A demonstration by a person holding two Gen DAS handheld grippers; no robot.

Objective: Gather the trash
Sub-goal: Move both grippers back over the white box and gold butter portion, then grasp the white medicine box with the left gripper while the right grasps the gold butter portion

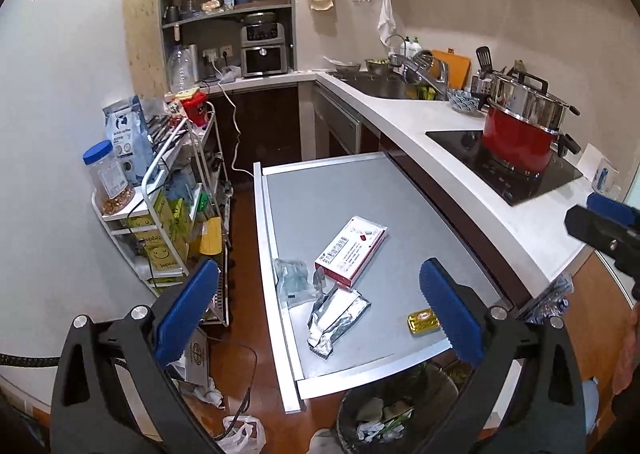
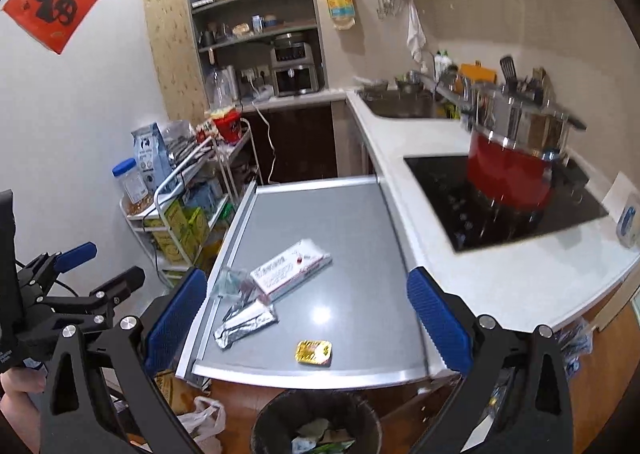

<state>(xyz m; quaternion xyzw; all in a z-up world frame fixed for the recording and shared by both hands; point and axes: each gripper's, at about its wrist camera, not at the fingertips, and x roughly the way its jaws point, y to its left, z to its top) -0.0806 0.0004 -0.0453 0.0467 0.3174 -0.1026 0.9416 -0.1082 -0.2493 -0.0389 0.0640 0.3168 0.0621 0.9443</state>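
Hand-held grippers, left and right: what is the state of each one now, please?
Left hand-held gripper: open, holding nothing.
Right hand-held gripper: open, holding nothing.

On the grey pull-out table (image 1: 320,190): one red-and-white box (image 1: 352,252), one silver foil wrapper (image 1: 336,318), one clear crumpled plastic bag (image 1: 291,278), one small gold packet (image 1: 423,322). Below its near edge, one dark trash bin (image 1: 400,414) with scraps inside, too jumbled to count. On the cooktop (image 1: 500,166), one red pot (image 1: 516,142). Two grippers: left gripper (image 1: 320,318) and right gripper (image 2: 308,322).
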